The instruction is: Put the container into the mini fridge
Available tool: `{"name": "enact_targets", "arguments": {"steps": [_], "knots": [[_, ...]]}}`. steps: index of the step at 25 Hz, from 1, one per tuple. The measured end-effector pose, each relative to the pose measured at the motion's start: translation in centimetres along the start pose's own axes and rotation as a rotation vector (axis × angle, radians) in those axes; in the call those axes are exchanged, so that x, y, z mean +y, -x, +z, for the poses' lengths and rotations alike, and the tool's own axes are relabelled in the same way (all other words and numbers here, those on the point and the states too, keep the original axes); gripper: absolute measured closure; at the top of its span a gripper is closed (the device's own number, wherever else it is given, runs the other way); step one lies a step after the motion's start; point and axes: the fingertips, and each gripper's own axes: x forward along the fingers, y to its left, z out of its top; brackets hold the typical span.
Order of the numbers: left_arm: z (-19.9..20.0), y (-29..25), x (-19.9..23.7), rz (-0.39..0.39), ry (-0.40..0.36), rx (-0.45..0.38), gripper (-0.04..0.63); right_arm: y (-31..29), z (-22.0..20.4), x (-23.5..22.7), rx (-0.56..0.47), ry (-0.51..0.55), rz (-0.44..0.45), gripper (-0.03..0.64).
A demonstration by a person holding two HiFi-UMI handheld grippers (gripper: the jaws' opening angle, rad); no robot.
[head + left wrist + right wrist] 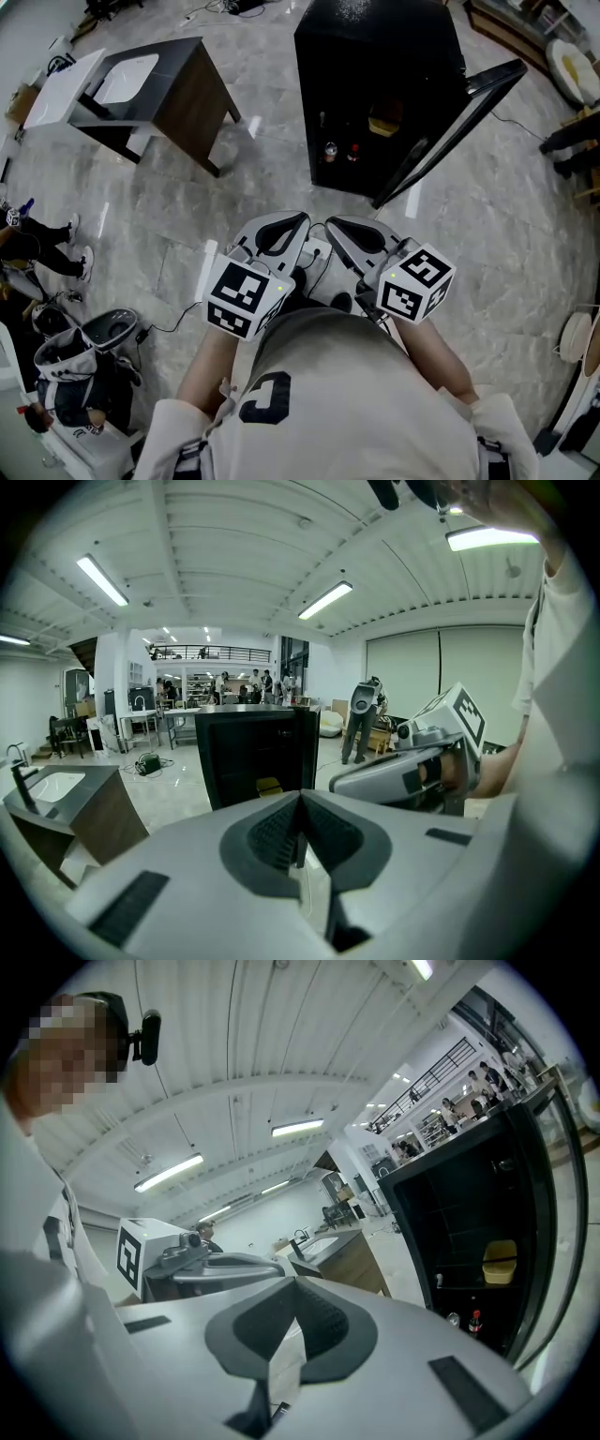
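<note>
A black mini fridge (375, 84) stands on the floor ahead with its door (459, 117) swung open to the right. Inside, a yellow container (384, 123) sits on a shelf, with two small bottles (330, 150) lower down. The container also shows in the left gripper view (269, 786) and the right gripper view (500, 1262). My left gripper (298, 223) and right gripper (336, 229) are side by side close to my chest, well short of the fridge. Both are shut with nothing in them, as their own views show (300, 810) (294, 1290).
A dark cabinet with a white sink (141, 84) stands at the far left. People and bags (66, 356) are at the left edge. Shelving and chairs (562, 66) line the right side. A cable (173, 323) runs over the marble floor.
</note>
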Motion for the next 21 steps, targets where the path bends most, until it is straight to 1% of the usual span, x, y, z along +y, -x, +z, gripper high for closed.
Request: {"name": "enact_targets", "arguments": {"steps": [6,13,21], "knots": [[0.2,-0.6,2.3,-0.046,0.002,-0.007,0.539,-1.8,0.7,-0.7,-0.002,-0.004,-0.046,0.588],[1.3,-1.4,3.9,-0.113,-0.027,-0.025,0.539,-2.5,1.6,-1.4,-0.019,-0.002,-0.115,0.588],[1.3,-0.9,6.1,-0.148,-0.040,-0.036,0.538,-4.3,1.9,-0.9,-0.026,0.014,-0.148,0.588]]}}
